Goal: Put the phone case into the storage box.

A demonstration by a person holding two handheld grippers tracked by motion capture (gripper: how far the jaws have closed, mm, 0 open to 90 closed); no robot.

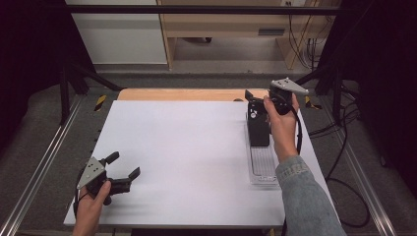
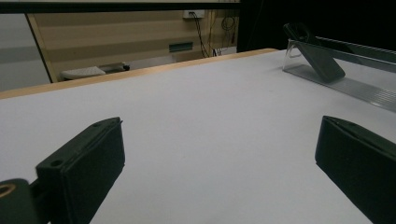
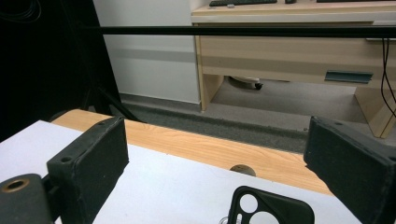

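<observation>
At 3 o'clock on the table [image 1: 187, 147] in the high view, the right gripper [image 1: 252, 101] hovers, jaws wide, over the phone case [image 1: 258, 129] propped in a clear stand [image 1: 263, 169]. The left gripper [image 1: 123, 169] rests wide at 8 o'clock.

Left gripper view: case [image 2: 314, 55] at 1 o'clock.

Right gripper view: case [image 3: 268, 207] at 6 o'clock. Centre the jaws on its edges before closing.

The phone case [image 1: 258, 129] leans in the clear tray [image 1: 263, 169] at the table's [image 1: 187, 157] right side, far from the left gripper [image 1: 124, 171].
</observation>
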